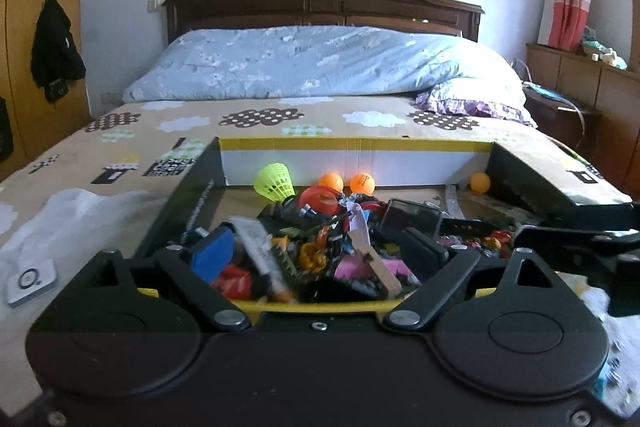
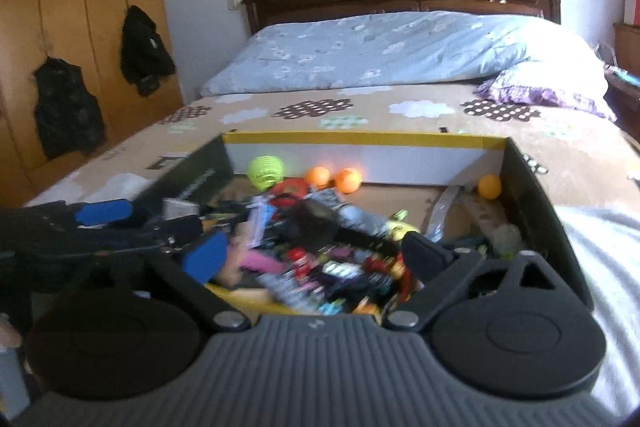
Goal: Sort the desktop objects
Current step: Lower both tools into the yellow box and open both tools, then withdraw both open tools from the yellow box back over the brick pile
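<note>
A shallow cardboard box (image 1: 356,143) with a yellow-taped rim is sitting on a bed (image 1: 120,163) whose tan sheet is printed with clouds, and a jumble of small desktop objects (image 1: 320,247) is lying heaped in its near half. At the far wall of the box a neon yellow shuttlecock (image 1: 275,182) is resting beside two orange ping-pong balls (image 1: 362,183), with a third ball sitting apart in the far right corner. The left gripper (image 1: 316,251) is hovering over the near edge of the box with its jaws spread wide and released, one blue finger pad (image 1: 212,253) and one black one standing either side of the pile and nothing gripped between them. The right gripper (image 2: 316,255) is hanging just beside it over the same pile, its jaws likewise spread and empty; its view is blurred. A small white device (image 1: 30,281) is lying on a pale cloth left of the box. A light blue quilt (image 1: 312,63) is lying bunched against the headboard.
</note>
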`<state>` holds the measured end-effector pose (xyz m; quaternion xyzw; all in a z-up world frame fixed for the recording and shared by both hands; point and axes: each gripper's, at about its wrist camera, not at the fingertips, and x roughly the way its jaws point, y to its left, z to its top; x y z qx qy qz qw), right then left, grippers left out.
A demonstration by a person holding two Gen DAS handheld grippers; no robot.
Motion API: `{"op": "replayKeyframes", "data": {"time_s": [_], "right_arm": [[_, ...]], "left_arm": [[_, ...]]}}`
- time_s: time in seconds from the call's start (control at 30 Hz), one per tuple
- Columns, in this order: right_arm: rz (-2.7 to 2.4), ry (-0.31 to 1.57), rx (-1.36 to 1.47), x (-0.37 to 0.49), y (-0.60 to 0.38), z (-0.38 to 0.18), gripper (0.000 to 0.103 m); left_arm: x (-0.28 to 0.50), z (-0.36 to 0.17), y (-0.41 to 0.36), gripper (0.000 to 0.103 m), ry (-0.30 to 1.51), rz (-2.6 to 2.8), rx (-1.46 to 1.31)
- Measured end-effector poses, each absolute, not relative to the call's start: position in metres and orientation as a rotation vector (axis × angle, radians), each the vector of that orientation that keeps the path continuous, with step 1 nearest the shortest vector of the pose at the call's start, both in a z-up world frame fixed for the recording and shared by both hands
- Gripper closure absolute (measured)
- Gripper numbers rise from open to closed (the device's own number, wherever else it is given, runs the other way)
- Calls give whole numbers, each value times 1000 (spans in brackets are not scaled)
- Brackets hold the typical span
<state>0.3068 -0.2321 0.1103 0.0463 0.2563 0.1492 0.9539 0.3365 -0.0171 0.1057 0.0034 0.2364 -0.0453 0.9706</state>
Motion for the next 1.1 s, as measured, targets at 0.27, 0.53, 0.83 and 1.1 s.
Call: {"op": "replayKeyframes", "data": {"time_s": [0.27,0.53,0.83,1.1], "right_arm": [[368,515,97,229,-236,121,0],[344,511,137,146,-269,99,0],[265,467,231,48,-298,36,0],[274,444,185,13,-282,-13,0]], "left_arm": [[245,122,3,6,460,-144,48],[155,90,6,5,474,-218,24],[87,33,-20,4,493,-315,27],[49,14,-19,4,443,-268,63]]}}
